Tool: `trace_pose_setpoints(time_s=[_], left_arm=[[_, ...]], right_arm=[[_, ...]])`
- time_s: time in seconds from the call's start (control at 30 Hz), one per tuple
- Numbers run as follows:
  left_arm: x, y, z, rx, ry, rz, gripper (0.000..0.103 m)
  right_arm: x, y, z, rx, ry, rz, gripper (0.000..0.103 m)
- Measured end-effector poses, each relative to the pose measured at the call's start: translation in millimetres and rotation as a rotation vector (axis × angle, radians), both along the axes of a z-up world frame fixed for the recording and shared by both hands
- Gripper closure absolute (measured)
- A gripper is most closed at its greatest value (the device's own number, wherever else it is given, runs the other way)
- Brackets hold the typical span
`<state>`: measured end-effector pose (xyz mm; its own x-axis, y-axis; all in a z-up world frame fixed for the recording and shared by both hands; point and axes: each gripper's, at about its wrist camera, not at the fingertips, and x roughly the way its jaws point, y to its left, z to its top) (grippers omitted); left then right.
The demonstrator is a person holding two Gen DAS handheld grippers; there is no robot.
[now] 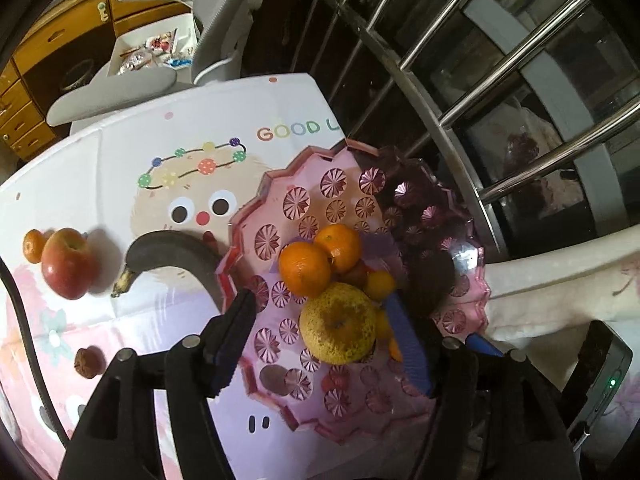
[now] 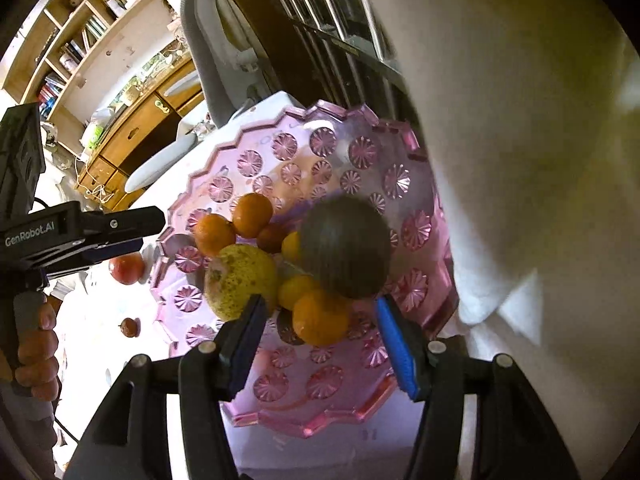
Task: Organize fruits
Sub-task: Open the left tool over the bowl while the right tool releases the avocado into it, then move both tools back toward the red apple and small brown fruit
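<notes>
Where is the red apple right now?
In the left wrist view the red apple sits on the tablecloth at far left, outside the pink glass bowl, between a small orange and the blackened banana.

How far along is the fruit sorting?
Done: oranges, a yellow pear and a dark round fruit sit in the pink bowl. In hand: nothing; left gripper and right gripper hover open over it. Left on the table: apple, banana, small orange, shrivelled fruit.

A grey chair (image 1: 224, 20) stands behind the cartoon-printed tablecloth (image 1: 160, 184), near wooden drawers (image 1: 60, 40).
</notes>
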<state>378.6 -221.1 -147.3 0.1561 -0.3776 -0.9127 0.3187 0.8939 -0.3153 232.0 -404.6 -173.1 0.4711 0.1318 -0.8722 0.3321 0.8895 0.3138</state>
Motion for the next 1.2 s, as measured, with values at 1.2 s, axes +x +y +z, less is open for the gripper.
trace_pose_setpoints(time_s=[1.2], left_arm=[[-139.3,259.5,51.5,-0.005,-0.062,0.043,0.030]], right_arm=[[-104.5,192.6,45.8,0.136,-0.033,-0.119,0.044]])
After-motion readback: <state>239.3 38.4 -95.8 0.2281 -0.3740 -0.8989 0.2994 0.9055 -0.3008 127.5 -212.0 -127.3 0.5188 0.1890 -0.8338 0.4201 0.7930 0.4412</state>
